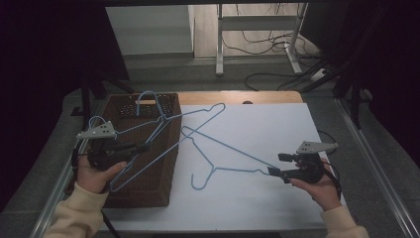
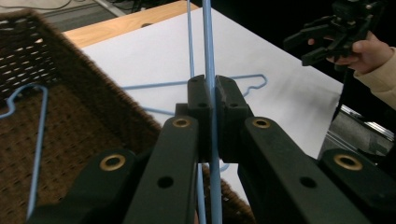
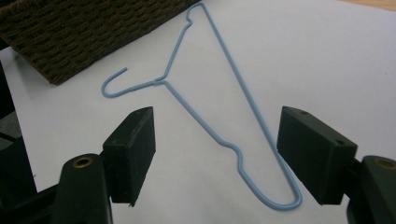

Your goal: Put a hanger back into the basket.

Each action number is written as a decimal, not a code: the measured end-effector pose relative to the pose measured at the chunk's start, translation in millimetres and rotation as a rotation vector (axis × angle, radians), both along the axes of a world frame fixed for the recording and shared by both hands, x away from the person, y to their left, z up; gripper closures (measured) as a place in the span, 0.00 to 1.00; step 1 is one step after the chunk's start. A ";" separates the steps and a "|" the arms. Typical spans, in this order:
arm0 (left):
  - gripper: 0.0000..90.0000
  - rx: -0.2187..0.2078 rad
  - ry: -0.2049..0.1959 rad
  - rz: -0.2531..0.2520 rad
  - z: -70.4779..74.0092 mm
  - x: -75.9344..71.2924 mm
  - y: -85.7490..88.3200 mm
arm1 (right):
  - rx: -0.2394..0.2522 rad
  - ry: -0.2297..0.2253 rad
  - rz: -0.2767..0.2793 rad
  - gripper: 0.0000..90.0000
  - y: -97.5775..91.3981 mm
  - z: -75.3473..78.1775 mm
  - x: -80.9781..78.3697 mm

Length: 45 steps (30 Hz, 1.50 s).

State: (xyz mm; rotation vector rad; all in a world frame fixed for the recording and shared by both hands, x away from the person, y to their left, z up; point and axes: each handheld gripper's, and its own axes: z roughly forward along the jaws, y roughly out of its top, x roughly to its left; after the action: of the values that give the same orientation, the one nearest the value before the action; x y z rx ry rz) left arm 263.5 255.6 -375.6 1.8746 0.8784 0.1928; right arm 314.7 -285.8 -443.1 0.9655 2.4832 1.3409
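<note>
Left gripper (image 2: 211, 116): clamped on a blue hanger (image 1: 163, 144), carrying it above the basket (image 1: 148, 188), likely for dropping in.
Right gripper (image 3: 215, 154): jaws wide around the second hanger (image 3: 210, 126), flat on the worktop (image 1: 277, 134).

Dim light is filling the room, and the dark surroundings are swallowing detail. The white table sheet (image 1: 257, 148) is catching a brighter patch on its far side, beyond both tools. Nearest the left gripper (image 2: 210, 100), the wicker basket (image 2: 60, 107) is blurring. The right gripper (image 3: 215, 154) jaws are looking soft.
</note>
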 end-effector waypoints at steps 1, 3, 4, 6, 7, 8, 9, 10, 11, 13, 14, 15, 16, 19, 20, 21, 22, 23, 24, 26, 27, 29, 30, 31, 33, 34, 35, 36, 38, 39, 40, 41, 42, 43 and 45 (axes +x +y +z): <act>0.96 -0.002 0.003 0.006 -0.6 0.4 2.6 | -0.002 0.001 -0.001 0.31 0.1 -0.5 0.2; 0.96 -0.004 0.004 0.018 -1.5 1.2 8.3 | -0.005 0.004 -0.002 0.31 0.2 -1.3 0.6; 0.96 -0.013 0.006 0.023 -2.0 1.5 12.4 | -0.007 0.004 -0.003 0.31 0.2 -1.5 0.7; 0.96 -0.034 0.006 0.024 -3.3 2.4 19.3 | -0.011 0.009 -0.005 0.31 0.2 -2.1 0.7; 0.96 -0.043 0.006 0.034 -4.3 2.8 23.5 | -0.013 0.009 -0.006 0.31 0.3 -2.8 0.8; 0.96 -0.049 0.007 0.047 -5.3 3.3 27.8 | -0.016 0.011 -0.007 0.31 0.5 -3.6 1.0; 0.96 -0.056 0.008 0.058 -6.4 3.7 32.2 | -0.019 0.012 -0.008 0.31 0.7 -4.3 0.9; 0.96 -0.063 0.008 0.068 -7.5 4.1 36.4 | -0.021 0.015 -0.009 0.31 0.9 -4.9 0.8; 0.96 -0.065 0.009 0.079 -8.5 4.5 40.4 | -0.022 0.016 -0.009 0.31 1.0 -5.2 0.9; 0.96 -0.071 0.013 0.102 -10.7 5.5 47.5 | -0.022 0.018 -0.012 0.32 1.2 -5.4 1.1; 0.96 -0.072 0.014 0.113 -11.9 6.3 50.9 | -0.022 0.019 -0.012 0.31 1.3 -5.6 1.3; 0.96 -0.073 0.017 0.121 -13.0 7.2 54.3 | -0.024 0.019 -0.012 0.31 1.3 -6.0 1.6; 0.96 -0.077 0.022 0.131 -14.2 7.9 57.3 | -0.025 0.021 -0.012 0.31 1.4 -6.3 1.7; 0.96 -0.088 0.029 0.156 -18.3 10.2 66.9 | -0.033 0.025 -0.010 0.31 2.0 -7.4 1.8; 0.96 -0.089 0.031 0.161 -19.2 10.5 69.0 | -0.034 0.025 -0.009 0.31 2.2 -7.6 1.8; 0.96 -0.092 0.032 0.168 -20.4 11.1 71.6 | -0.035 0.026 -0.009 0.31 2.3 -7.7 1.8; 0.96 -0.091 0.034 0.172 -21.5 11.6 74.2 | -0.035 0.026 -0.008 0.31 2.3 -7.8 1.8; 0.96 -0.093 0.036 0.179 -22.6 12.1 76.5 | -0.035 0.027 -0.008 0.31 2.4 -7.9 1.8; 0.96 -0.096 0.041 0.187 -23.7 12.6 78.7 | -0.036 0.028 -0.009 0.31 2.4 -8.0 1.9; 0.96 -0.097 0.047 0.199 -26.1 14.2 83.1 | -0.037 0.031 -0.008 0.31 2.3 -8.3 2.2; 0.96 -0.095 0.052 0.205 -27.2 15.1 85.3 | -0.040 0.032 -0.009 0.31 2.2 -8.3 2.2; 0.96 -0.096 0.057 0.218 -29.4 16.7 89.2 | -0.041 0.031 -0.010 0.31 2.1 -8.2 2.1; 0.96 -0.097 0.060 0.226 -30.3 17.2 91.1 | -0.040 0.030 -0.011 0.31 2.2 -8.3 2.1; 0.96 -0.097 0.063 0.233 -31.3 17.8 93.1 | -0.041 0.030 -0.011 0.31 2.0 -8.3 2.1; 0.96 -0.099 0.068 0.243 -33.5 18.8 96.8 | -0.040 0.032 -0.013 0.31 1.8 -8.4 2.1; 0.96 -0.100 0.072 0.247 -34.9 19.3 98.3 | -0.042 0.032 -0.013 0.31 1.5 -8.3 2.2; 0.96 -0.098 0.079 0.250 -36.8 19.9 99.6 | -0.042 0.032 -0.012 0.31 1.4 -8.5 2.3; 0.96 -0.093 0.084 0.252 -38.2 20.4 100.1 | -0.042 0.033 -0.012 0.31 1.3 -8.6 2.4; 0.96 -0.091 0.094 0.251 -40.6 21.5 101.1 | -0.042 0.034 -0.013 0.31 1.4 -8.7 2.4; 0.96 -0.092 0.099 0.251 -42.2 22.1 101.5 | -0.043 0.034 -0.013 0.31 1.3 -8.7 2.5; 0.96 -0.090 0.104 0.252 -43.9 22.8 101.8 | -0.042 0.034 -0.013 0.31 1.3 -8.7 2.4; 0.96 -0.085 0.110 0.253 -45.4 23.5 101.9 | -0.042 0.034 -0.013 0.31 1.4 -8.7 2.4; 0.96 -0.083 0.114 0.255 -47.3 24.2 101.8 | -0.043 0.034 -0.013 0.31 1.4 -8.6 2.3; 0.96 -0.079 0.119 0.258 -49.0 25.0 101.9 | -0.042 0.034 -0.013 0.31 1.4 -8.6 2.2; 0.96 -0.076 0.128 0.260 -52.4 26.9 102.2 | -0.042 0.034 -0.013 0.31 1.4 -8.6 2.3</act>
State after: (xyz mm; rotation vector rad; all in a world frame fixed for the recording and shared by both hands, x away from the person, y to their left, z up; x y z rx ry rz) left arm 290.4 357.8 -428.0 1.7132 1.2017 0.1973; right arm 316.9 -284.4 -451.7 1.0016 2.5149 1.2732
